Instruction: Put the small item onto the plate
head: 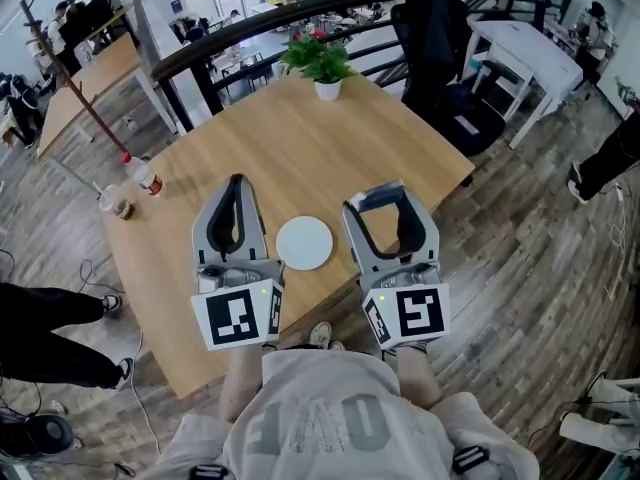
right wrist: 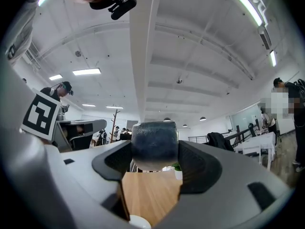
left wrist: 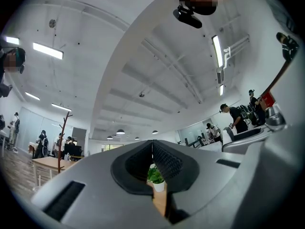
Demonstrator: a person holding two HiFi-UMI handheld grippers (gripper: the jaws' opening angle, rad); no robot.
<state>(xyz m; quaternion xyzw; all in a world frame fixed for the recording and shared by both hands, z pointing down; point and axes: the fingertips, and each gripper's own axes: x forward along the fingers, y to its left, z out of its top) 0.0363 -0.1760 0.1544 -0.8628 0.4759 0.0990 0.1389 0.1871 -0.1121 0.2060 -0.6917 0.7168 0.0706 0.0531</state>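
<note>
Right gripper view shows the small dark blue-grey rounded block (right wrist: 154,144) at the centre of the frame, clamped between the two grey jaws of the right gripper (head: 381,198), one jaw pressing on each of its sides. The block is held up in the air, over the light wooden table (right wrist: 151,190). It is not on the round white plate (head: 304,242), whose rim just shows at the lower edge of this view.

In the head view the plate lies flat on the table in the middle of the frame, between the two grippers. The block sits at the tip of the right gripper, just right of and above the plate in the frame.

The left gripper (head: 236,181) is to the left of the plate. In the left gripper view its jaws are closed together with only a thin seam between the tips, and nothing is held in them.

A green potted plant in a white pot (head: 320,63) stands at the far edge of the table, upper centre of the frame. A clear plastic bottle with a red cap (head: 143,173) and a cup (head: 115,202) stand near the table's left edge. A black jacket (head: 430,18) hangs at the upper right.
</note>
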